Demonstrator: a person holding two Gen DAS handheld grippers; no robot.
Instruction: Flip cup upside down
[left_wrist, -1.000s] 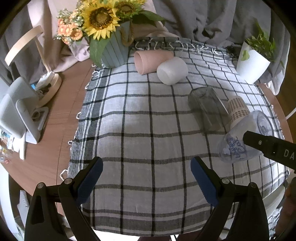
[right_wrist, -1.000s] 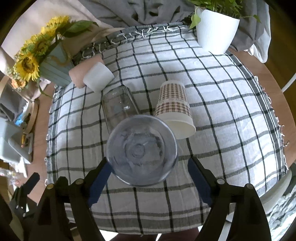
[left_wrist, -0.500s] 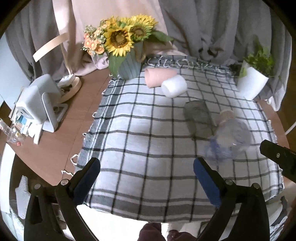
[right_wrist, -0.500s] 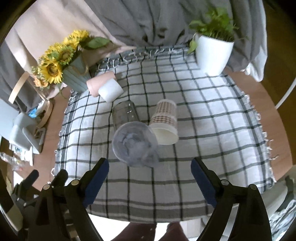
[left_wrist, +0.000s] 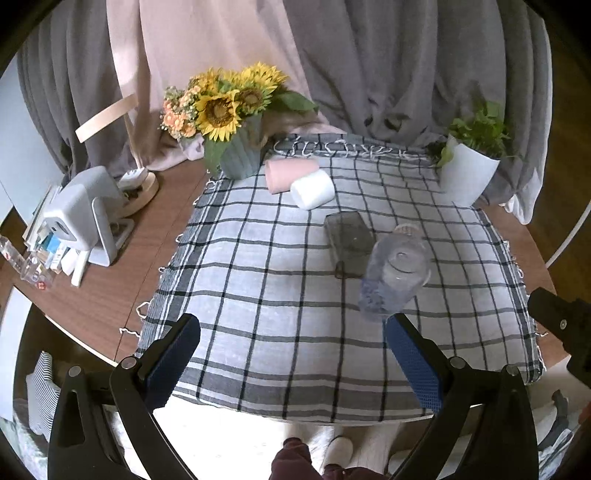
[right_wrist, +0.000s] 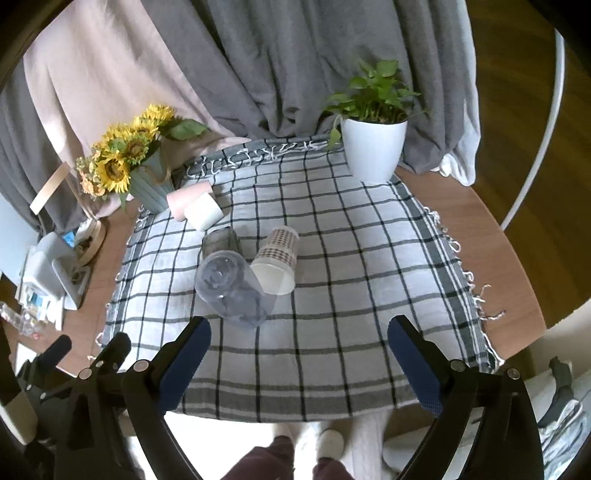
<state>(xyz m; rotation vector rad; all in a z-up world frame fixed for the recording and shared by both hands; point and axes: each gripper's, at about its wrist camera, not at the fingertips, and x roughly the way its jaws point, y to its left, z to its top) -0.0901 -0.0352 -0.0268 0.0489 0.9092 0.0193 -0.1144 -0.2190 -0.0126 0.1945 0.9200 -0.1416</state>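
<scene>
well, the clear cup (right_wrist: 233, 288) sits on the checked cloth (right_wrist: 332, 314) at centre-left of the right wrist view, base toward the camera, mouth toward the cloth, looking tilted; whether its rim lies flat cannot be told. in the left wrist view the clear cup (left_wrist: 397, 271) shows at centre-right, somewhat blurred.

both grippers hang over the near edge of the surface, each with jaws spread wide and holding nothing: the right gripper (right_wrist: 298, 354) at the bottom of its own view, the left gripper (left_wrist: 291, 354) at the bottom of its own. the cup is apart from both.

only the right wrist view shows the paper cup (right_wrist: 277, 260) well, lying on its side with its white mouth toward the camera, just right of the clear cup; in the left view the clear cup hides nearly all of it. a dark glass (right_wrist: 221, 240) lies just behind the clear cup, and the left view shows that glass (left_wrist: 349, 242) at full length.

a pink cup (left_wrist: 291, 174) and a white cup (left_wrist: 312, 189) lie touching at upper centre of the left view, beside the sunflowers (left_wrist: 229, 107). a potted plant (right_wrist: 373, 144) stands at the upper right of the right view. only the left view shows the grey device (left_wrist: 79, 218) clearly, at left on the bare wood.
</scene>
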